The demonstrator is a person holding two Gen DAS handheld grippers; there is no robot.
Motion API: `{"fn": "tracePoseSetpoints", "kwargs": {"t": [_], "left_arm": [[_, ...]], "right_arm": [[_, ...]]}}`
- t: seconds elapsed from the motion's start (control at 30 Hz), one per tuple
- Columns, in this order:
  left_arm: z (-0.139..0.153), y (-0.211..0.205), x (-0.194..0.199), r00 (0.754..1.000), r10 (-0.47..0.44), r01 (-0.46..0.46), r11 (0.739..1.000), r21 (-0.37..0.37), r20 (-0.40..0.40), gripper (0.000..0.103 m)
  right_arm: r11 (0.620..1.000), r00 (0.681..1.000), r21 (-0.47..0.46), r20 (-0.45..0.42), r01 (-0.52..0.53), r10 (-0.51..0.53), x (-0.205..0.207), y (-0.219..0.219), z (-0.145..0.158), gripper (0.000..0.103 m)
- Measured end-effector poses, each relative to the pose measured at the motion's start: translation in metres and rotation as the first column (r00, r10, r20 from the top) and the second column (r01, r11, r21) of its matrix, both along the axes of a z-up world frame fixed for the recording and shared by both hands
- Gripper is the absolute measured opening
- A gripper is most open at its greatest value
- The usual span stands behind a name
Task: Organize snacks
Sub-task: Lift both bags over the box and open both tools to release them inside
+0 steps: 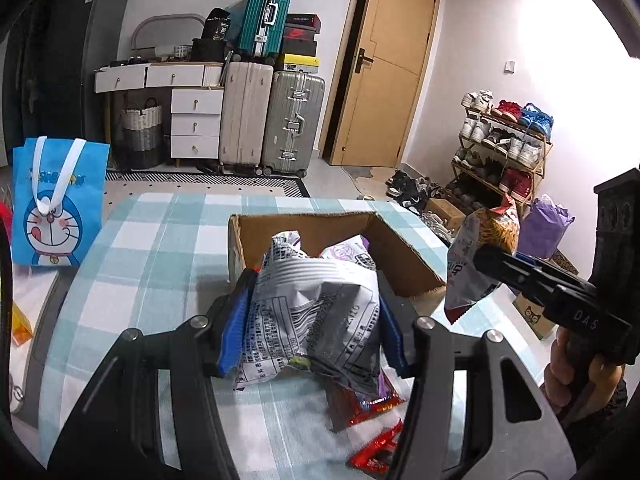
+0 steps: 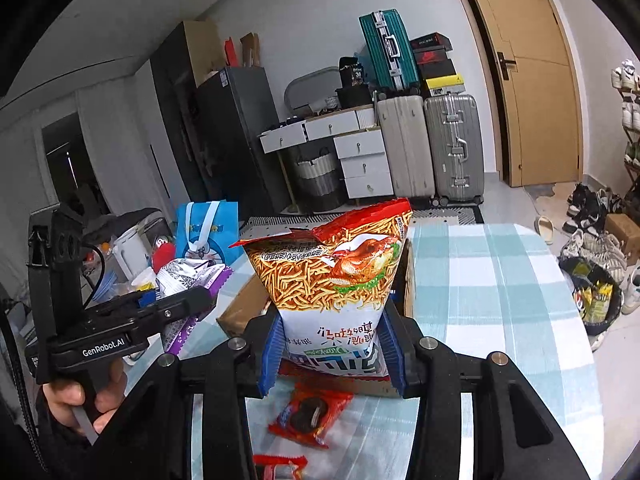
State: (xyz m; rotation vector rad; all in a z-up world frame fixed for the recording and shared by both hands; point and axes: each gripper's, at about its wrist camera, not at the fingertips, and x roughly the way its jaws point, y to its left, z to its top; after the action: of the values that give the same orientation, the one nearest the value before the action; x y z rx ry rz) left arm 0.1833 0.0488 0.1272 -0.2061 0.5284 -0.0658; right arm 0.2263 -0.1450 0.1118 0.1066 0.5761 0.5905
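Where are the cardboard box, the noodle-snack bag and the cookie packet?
cardboard box [image 1: 304, 226]: left wrist view, inner back wall.
noodle-snack bag [image 2: 332, 276]: right wrist view, printed front.
cookie packet [image 2: 310, 416]: right wrist view, middle of the wrapper.

Checkered tabletop left of cardboard box lies free; red snack packets clutter bottom centre.

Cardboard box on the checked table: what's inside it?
The cardboard box shows a white-and-purple snack packet inside; the silver bag held in the left tongs covers the rest.
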Motion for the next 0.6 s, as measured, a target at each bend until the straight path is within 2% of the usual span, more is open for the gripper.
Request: {"fn": "tracePoseSetpoints", "kwargs": {"t": [0.3,0.6], "left_arm": [[0.015,0.000,0.017,1.000,0.014,-0.014,1.000,-0.004,0.011,0.053],[0.014,-0.003,0.050,0.999,0.032,-0.032,0.999,0.014,-0.007,0.053]], "right_arm": [[1.000,1.000,0.019,0.004,0.002,-0.002,0.018,0.001,0.010,0.043],[1.000,1.000,0.006,-0.001,-0.008,0.008,0.037,0.012,0.011,0.043]]}}
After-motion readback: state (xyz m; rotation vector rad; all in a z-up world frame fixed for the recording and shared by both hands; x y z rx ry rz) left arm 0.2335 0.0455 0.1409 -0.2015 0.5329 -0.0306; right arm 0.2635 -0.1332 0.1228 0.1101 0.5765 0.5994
